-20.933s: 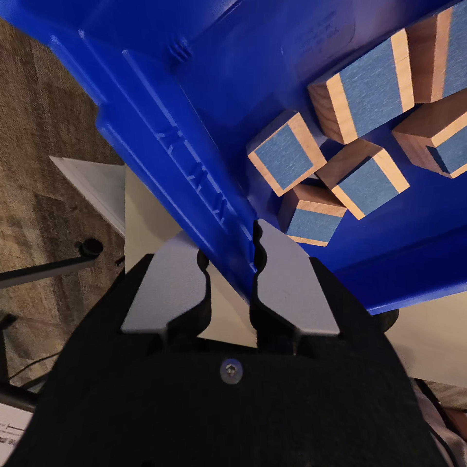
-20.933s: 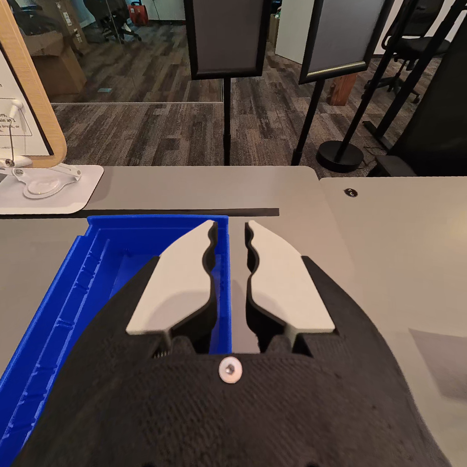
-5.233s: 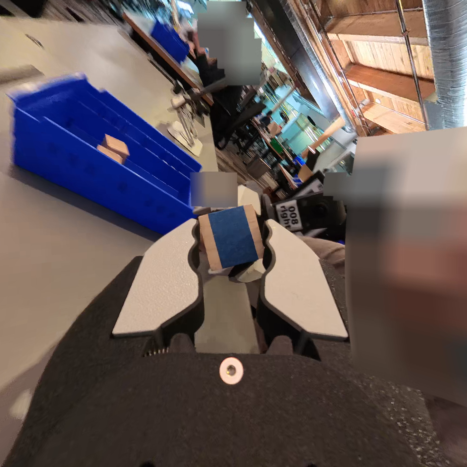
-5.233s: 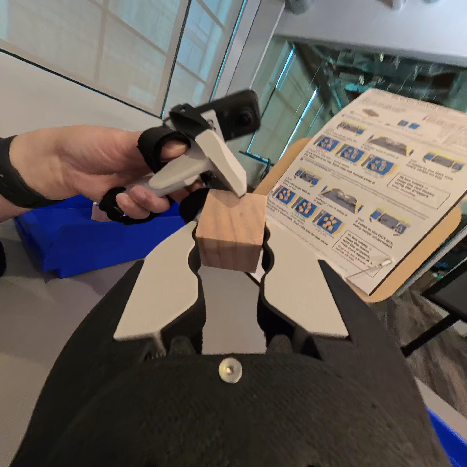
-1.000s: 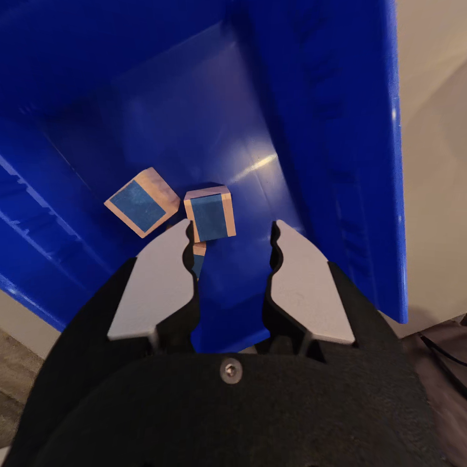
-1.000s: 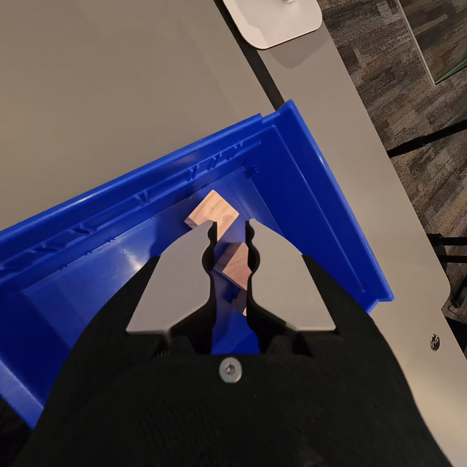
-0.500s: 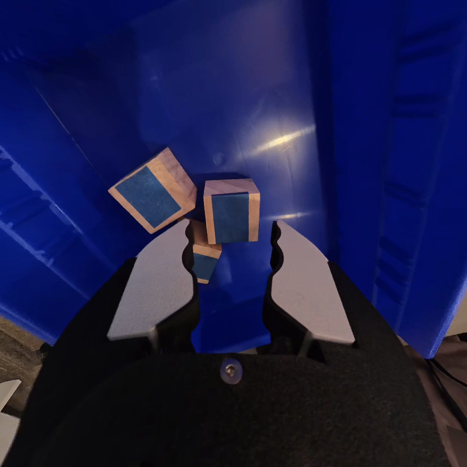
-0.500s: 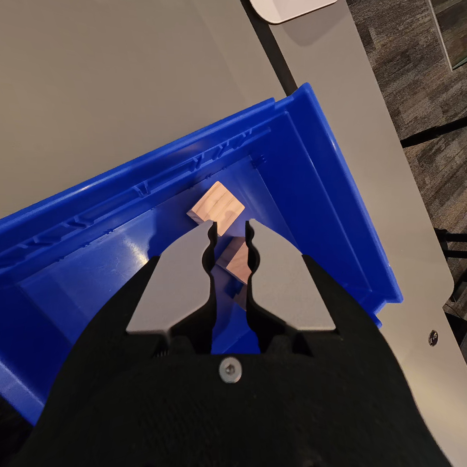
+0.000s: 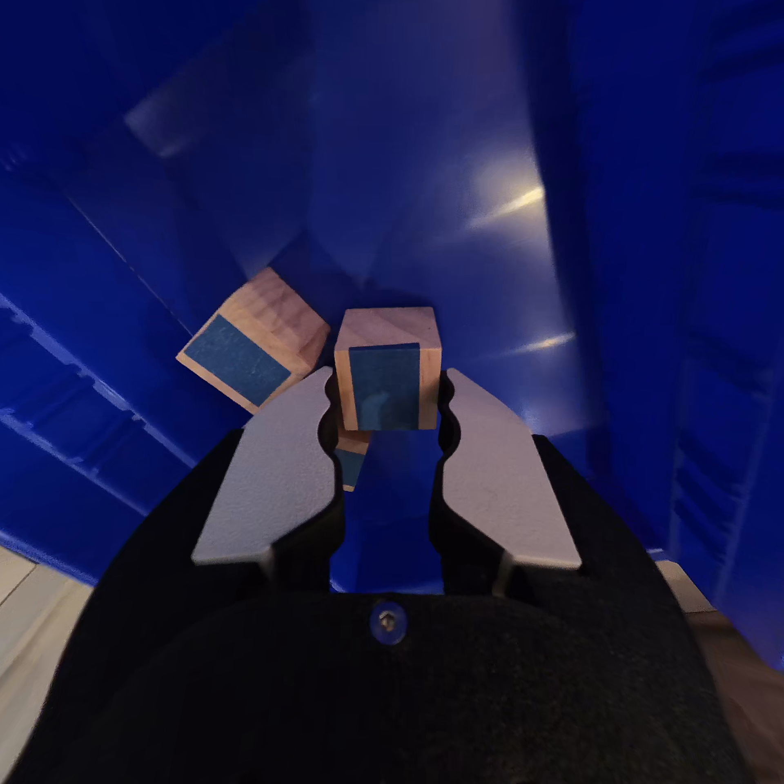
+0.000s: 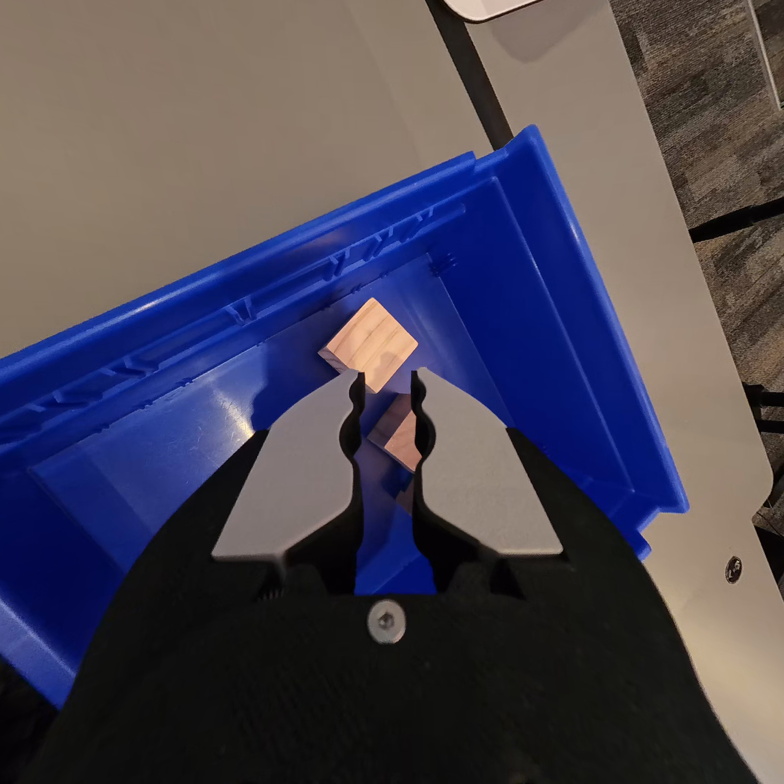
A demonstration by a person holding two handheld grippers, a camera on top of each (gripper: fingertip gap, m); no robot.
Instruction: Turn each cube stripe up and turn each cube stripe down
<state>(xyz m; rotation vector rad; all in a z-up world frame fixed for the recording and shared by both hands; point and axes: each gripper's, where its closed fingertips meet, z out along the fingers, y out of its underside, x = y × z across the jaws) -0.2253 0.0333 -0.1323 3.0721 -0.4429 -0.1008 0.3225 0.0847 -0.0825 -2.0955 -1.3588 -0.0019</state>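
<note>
- Left gripper point(image 9: 387, 375) is now sitting w/ its fingers either side of the middle cube point(image 9: 387, 369) inside the blue bin point(image 9: 636, 297); a sec ago it was hanging short of that cube, w/ the cube ahead of the tips.
- Fingers are standing at mid width, framing the cube's side faces; can't tell if pads are touching or just beside, so no firm hold is showing yet.
- Middle cube is showing its blue stripe toward the left wrist cam, plain wood on top, so stripe is facing sideways, not up.
- Second cube point(image 9: 254, 339) is lying tilted just left of the middle cube, near the bin wall, stripe also facing the cam. A third cube point(image 9: 352, 458) is peeking out just below the middle cube, partly hidden.
- Right gripper point(image 10: 385, 375) is hovering above the bin, fingers narrow w/ nothing between them, not gripping.
- Meaning for the task, as I read it: approach is done, closing and rolling the middle cube stripe up is likely next; none looks flipped yet.
</note>
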